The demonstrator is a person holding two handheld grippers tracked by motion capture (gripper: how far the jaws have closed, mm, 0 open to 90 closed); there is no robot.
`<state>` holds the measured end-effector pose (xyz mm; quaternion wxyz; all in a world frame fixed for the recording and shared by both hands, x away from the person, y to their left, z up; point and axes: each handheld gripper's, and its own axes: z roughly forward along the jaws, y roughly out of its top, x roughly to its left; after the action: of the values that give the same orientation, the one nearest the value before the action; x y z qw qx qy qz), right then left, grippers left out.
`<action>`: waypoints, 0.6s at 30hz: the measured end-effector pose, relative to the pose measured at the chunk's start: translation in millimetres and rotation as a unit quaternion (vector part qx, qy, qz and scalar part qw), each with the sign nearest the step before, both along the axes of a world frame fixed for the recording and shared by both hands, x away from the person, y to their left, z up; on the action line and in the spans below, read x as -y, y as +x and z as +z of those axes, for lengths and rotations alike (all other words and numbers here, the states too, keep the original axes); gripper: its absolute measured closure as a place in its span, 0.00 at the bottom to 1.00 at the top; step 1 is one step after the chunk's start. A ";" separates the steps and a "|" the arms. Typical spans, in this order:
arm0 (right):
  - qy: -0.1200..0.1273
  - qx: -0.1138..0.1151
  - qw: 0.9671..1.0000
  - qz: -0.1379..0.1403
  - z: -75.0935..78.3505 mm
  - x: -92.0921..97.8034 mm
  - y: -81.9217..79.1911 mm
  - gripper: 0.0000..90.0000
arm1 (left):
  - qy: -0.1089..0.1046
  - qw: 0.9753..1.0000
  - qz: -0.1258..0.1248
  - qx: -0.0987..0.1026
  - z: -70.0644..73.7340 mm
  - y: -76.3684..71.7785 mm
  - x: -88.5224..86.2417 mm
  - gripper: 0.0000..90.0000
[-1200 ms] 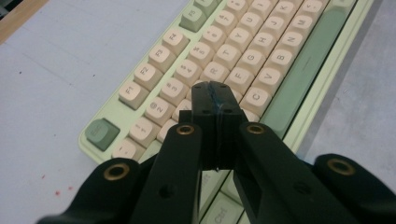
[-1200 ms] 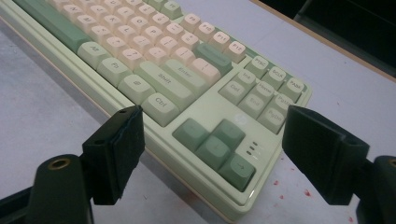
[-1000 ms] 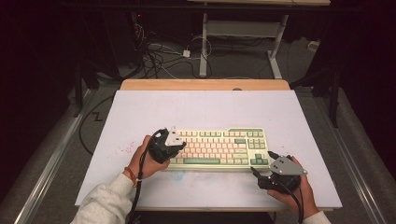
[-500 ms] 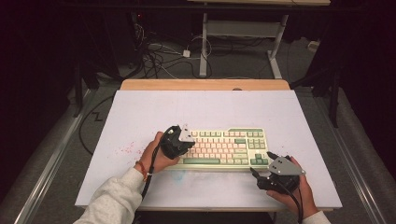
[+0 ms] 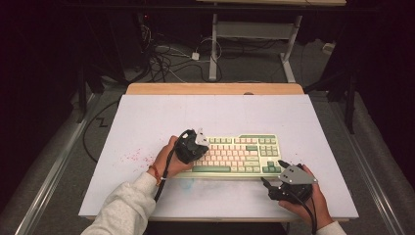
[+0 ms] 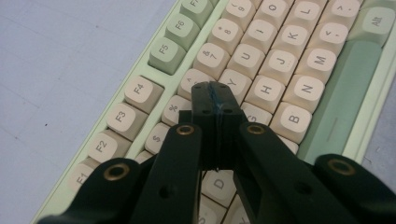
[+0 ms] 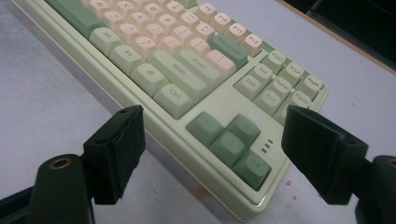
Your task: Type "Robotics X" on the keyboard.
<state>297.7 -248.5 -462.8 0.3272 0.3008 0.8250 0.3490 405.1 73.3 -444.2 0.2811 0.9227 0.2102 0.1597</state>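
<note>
So there's a pale green mechanical keyboard with cream and darker green keycaps (image 5: 239, 154) lying flat on the white-topped bench (image 5: 147, 117), sitting a bit right of centre and toward the near edge, long side running across. The left tool (image 5: 199, 142) is over the left end of the keyboard, held in the person's left hand (image 5: 169, 159) with a light grey sleeve (image 5: 125, 210) coming in from the bottom. In the left gripper view its two black jaws are clenched tight together with nothing between them, and the joined tip (image 6: 212, 100) is right down on the letter keys, somewhere around the T/G area next to the Y and H caps; can't tell for sure if it's actually pressing a key or just hovering on top of it. The right tool (image 5: 274, 174) is off the keyboard, low over the bench just in front of the keyboard's near right corner, held in the right hand (image 5: 306, 200). Its jaws are spread wide apart and released, holding nothing, and in the right gripper view they frame that corner with the dark green arrow keys (image 7: 231, 140) sitting between them, the Ctrl and Shift keys a bit further up. There's some reddish speckling (image 5: 131, 157) on the bench to the left of the keyboard, and a strip of wood (image 5: 215, 88) along the far edge of the bench
</note>
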 end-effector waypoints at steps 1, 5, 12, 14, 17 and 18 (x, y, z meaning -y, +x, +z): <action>0.000 0.000 1.000 0.000 -0.1 -0.2 0.0 0.24 | 0.001 1.000 0.000 0.002 -0.2 0.5 0.8 0.98; -0.001 0.000 1.000 0.000 -0.2 -0.2 0.0 0.24 | 0.002 1.000 0.000 0.002 -0.6 1.5 3.2 0.98; -0.002 -0.001 1.000 0.000 -0.4 -0.2 -0.2 0.24 | 0.000 1.000 -0.004 0.009 2.6 0.0 5.2 0.98; -0.001 -0.001 1.000 0.001 -0.3 -0.1 0.0 0.24 | 0.001 1.000 -0.005 0.007 2.1 -0.5 6.2 0.98; -0.003 -0.002 1.000 0.001 -0.7 -0.2 0.1 0.24 | 0.005 1.000 -0.008 0.006 1.0 -0.4 7.3 0.98; -0.003 -0.002 1.000 0.001 -0.9 -0.3 0.1 0.24 | 0.004 1.000 -0.008 0.003 0.4 -0.2 7.7 0.98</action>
<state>297.7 -248.2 -463.7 0.3260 0.2996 0.8270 0.3465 404.9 65.6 -443.8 0.2791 0.9250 0.2013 0.1613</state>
